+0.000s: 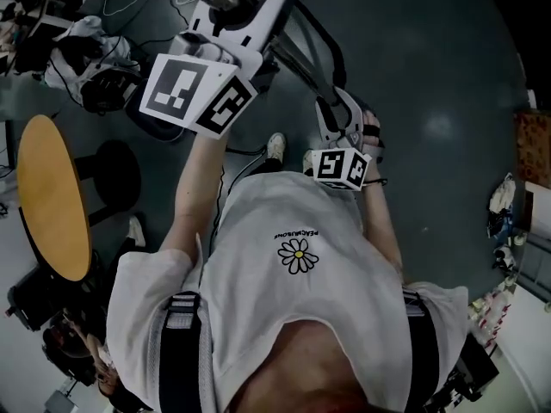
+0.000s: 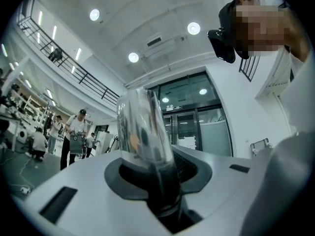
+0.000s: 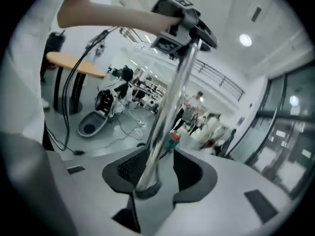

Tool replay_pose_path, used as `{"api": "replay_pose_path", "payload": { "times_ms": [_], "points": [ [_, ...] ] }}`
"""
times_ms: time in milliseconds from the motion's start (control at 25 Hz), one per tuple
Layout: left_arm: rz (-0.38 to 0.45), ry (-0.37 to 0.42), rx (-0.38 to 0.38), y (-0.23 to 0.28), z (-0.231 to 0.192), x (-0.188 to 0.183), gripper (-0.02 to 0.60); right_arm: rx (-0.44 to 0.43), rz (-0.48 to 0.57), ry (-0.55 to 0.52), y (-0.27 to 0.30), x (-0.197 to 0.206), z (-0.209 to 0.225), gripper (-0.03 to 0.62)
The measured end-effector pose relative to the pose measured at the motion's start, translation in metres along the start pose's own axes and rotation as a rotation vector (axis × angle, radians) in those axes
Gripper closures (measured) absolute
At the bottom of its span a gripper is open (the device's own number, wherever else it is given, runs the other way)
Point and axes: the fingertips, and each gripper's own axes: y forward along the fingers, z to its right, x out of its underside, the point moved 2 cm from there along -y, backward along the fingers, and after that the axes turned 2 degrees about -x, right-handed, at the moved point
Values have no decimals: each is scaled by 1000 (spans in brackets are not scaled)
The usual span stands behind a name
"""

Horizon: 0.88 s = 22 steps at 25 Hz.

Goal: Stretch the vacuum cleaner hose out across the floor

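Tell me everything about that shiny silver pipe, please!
The pipe is a long, straight, smooth tube, mirror-bright like polished metal. Its lower end, ringed by what looks like a dark collar, stands between the right gripper's open jaws, leaning on one pad with a gap beside the other. From there it slants up to the left gripper, whose jaws are clamped on it near the far end.

round yellow-topped table (image 1: 52, 198) at left | loose floor cables (image 3: 129, 128) | bystanders (image 2: 74, 134) in background
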Motion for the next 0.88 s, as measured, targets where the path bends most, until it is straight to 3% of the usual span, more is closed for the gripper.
{"api": "replay_pose_path", "payload": {
  "times_ms": [40, 80, 200, 240, 280, 360, 480, 600, 680, 800, 880],
  "points": [
    [13, 21, -12, -2, -4, -6, 460, -39, -34, 130, -1, 22, -6, 413],
    [23, 44, -17, -3, -6, -13, 460, -120, -50, 391, 1, 45, -8, 413],
    [45, 90, -30, -2, -2, -32, 460, -383, 69, 1388, 13, 91, 4, 413],
    [55, 97, -41, -3, 0, -37, 460, -454, 143, 1658, 21, 99, 8, 413],
    [65, 104, -54, -6, 1, -43, 460, -508, 211, 1874, 34, 106, 11, 413],
    [89, 110, -80, -15, 0, -56, 460, -573, 281, 2164, 67, 121, 9, 413],
    [129, 95, -127, -35, -13, -81, 460, -650, 268, 2370, 119, 122, -9, 413],
    [156, 91, -154, -57, -36, -104, 459, -738, 378, 2533, 151, 94, -25, 396],
    [176, 89, -173, -67, -52, -114, 460, -783, 442, 2603, 169, 79, -35, 396],
    [197, 99, -200, -73, -59, -123, 459, -881, 490, 2668, 192, 62, -42, 347],
    [196, 95, -211, -72, -61, -122, 459, -909, 595, 2710, 201, 55, -33, 347]
  ]
}}
